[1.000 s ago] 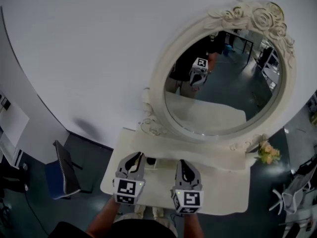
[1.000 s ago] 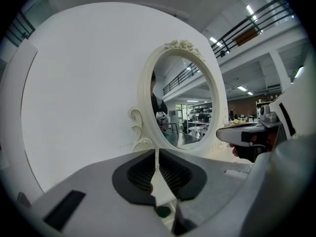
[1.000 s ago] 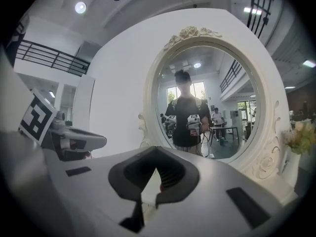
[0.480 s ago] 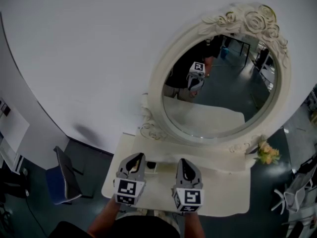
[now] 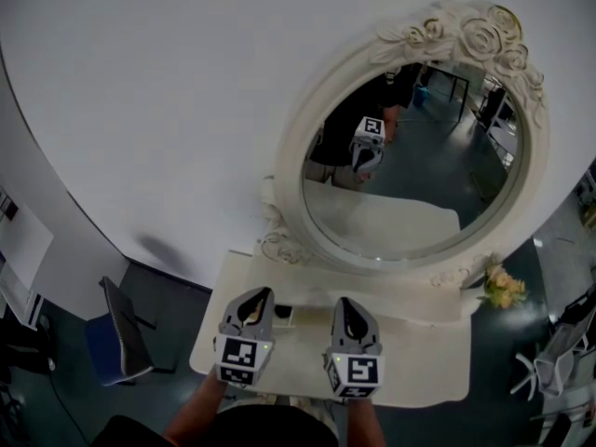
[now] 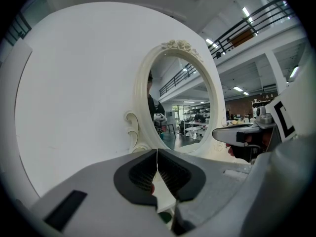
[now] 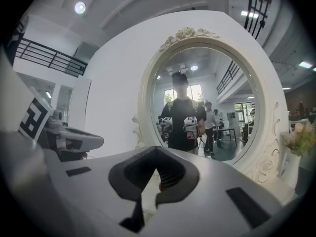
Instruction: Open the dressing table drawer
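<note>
A white dressing table (image 5: 419,366) with an ornate oval mirror (image 5: 419,147) stands against a white wall. Its drawer front is hidden below the tabletop's near edge. My left gripper (image 5: 255,294) hovers over the front left of the tabletop, jaws shut with nothing between them (image 6: 157,154). Beside it, my right gripper (image 5: 344,304) is level and also looks shut and empty (image 7: 157,168). Both point toward the mirror, which reflects a person holding the grippers. Each gripper shows in the other's view: the right gripper (image 6: 242,135) and the left gripper (image 7: 74,142).
A small dark object (image 5: 284,315) lies on the tabletop between the grippers. A bunch of pale flowers (image 5: 503,287) stands at the table's right end, below the mirror frame. A blue chair (image 5: 121,333) sits on the floor to the left of the table.
The head view has shifted slightly. Both grippers stay in the same place over the table's front.
</note>
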{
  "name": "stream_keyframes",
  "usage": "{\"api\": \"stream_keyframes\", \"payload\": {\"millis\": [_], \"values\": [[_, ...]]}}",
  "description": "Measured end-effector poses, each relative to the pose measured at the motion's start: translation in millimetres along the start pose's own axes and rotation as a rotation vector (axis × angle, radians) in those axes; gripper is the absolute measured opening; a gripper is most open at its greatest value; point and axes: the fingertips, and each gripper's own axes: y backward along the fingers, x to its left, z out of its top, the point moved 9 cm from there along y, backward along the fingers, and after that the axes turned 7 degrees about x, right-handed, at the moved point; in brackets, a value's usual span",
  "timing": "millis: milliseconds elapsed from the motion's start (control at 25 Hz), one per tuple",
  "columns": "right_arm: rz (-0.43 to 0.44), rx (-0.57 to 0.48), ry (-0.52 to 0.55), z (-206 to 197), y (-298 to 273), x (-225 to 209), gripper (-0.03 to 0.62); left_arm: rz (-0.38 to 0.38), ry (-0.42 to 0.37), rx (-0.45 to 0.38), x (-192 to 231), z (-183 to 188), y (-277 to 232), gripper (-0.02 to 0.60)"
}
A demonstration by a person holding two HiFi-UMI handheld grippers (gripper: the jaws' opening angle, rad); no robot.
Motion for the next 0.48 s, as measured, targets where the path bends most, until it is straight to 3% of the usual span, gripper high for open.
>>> {"api": "stream_keyframes", "payload": {"millis": [480], "values": [[0.002, 0.005, 0.006, -1.6, -0.3, -0.7, -0.005, -0.003, -0.002, 0.010, -2.5, -1.2, -0.7, 0.008]]}}
